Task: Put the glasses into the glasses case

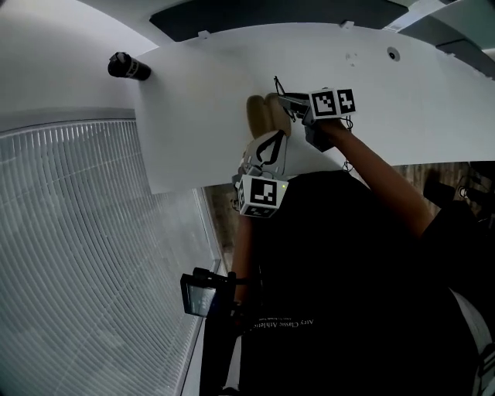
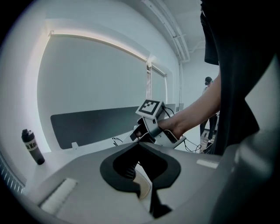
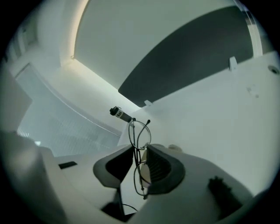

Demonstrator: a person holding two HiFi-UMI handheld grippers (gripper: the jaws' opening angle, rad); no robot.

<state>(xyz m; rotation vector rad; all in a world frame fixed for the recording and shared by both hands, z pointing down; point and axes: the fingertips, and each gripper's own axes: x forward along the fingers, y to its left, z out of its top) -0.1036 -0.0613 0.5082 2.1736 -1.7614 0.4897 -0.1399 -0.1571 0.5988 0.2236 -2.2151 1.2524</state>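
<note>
White table (image 1: 201, 116); black bottle (image 1: 128, 66) near corner; glasses case (image 1: 263, 114) mid-table; dark panel (image 1: 271, 15) beyond.

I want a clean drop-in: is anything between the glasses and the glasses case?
Nothing visible does. The right claw holds the glasses just beside the tan glasses case; only the left claw, holding the case from the near side, is close.

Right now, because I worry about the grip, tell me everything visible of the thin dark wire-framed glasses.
The thin dark wire-framed glasses have two rounded clear lenses and slim metal-looking rims. They stand on edge, one lens above the other, pinched near the bridge between the right gripper's dark jaws, held above the white table.
</note>
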